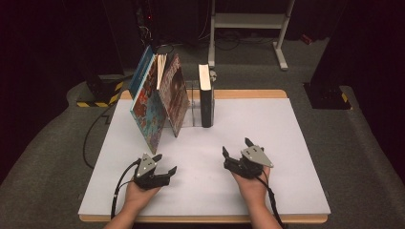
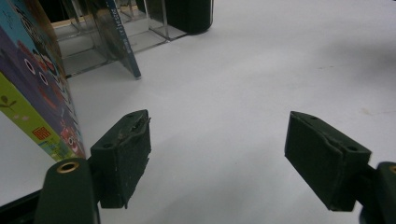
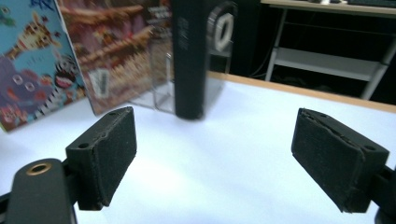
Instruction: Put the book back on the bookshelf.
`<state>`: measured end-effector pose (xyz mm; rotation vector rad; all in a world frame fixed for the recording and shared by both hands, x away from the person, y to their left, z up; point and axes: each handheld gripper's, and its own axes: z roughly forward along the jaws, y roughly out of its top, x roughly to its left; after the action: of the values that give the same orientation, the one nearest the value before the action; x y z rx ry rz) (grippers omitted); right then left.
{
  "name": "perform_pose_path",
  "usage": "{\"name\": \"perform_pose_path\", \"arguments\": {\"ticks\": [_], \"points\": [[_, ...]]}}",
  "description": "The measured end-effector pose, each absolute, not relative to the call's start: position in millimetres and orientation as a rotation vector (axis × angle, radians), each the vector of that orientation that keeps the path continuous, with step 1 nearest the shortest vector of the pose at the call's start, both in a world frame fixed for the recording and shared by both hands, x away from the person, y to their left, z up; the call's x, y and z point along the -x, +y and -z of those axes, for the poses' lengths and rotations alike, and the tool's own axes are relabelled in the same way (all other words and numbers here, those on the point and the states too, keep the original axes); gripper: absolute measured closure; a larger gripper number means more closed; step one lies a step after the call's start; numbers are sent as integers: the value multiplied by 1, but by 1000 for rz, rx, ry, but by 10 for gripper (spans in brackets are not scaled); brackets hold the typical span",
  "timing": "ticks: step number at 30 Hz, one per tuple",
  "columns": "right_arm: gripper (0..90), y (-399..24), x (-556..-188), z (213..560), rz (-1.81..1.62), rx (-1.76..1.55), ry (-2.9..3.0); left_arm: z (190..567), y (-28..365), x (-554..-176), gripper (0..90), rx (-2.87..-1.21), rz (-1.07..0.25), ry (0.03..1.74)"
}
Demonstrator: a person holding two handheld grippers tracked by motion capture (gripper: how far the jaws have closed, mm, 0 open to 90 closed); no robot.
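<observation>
Item: black book [image 1: 206, 98], upright in a clear rack at the far side of the table [image 1: 267, 181], right of two leaning picture books [image 1: 160, 102]. I hold both claws low, well short of it: left claw [image 1: 164, 165] pointing right, jaws wide, empty. Right claw [image 1: 237, 148], aimed at the black book, likewise wide and empty.

Both forearms come in from the near edge, each hand holding its tongs low over the table. The left tongs [image 1: 162, 163] point far-right with jaws spread wide and nothing between. The right tongs [image 1: 237, 147] point far-left, likewise gaping and unloaded.
</observation>
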<state>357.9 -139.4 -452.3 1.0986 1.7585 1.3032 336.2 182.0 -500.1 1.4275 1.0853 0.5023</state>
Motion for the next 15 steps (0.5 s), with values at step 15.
{"name": "perform_pose_path", "arguments": {"ticks": [15], "points": [[150,-210,-330,481,-1231,-1136,1852,489,191,-323,224,-1344,-522,1083]]}}
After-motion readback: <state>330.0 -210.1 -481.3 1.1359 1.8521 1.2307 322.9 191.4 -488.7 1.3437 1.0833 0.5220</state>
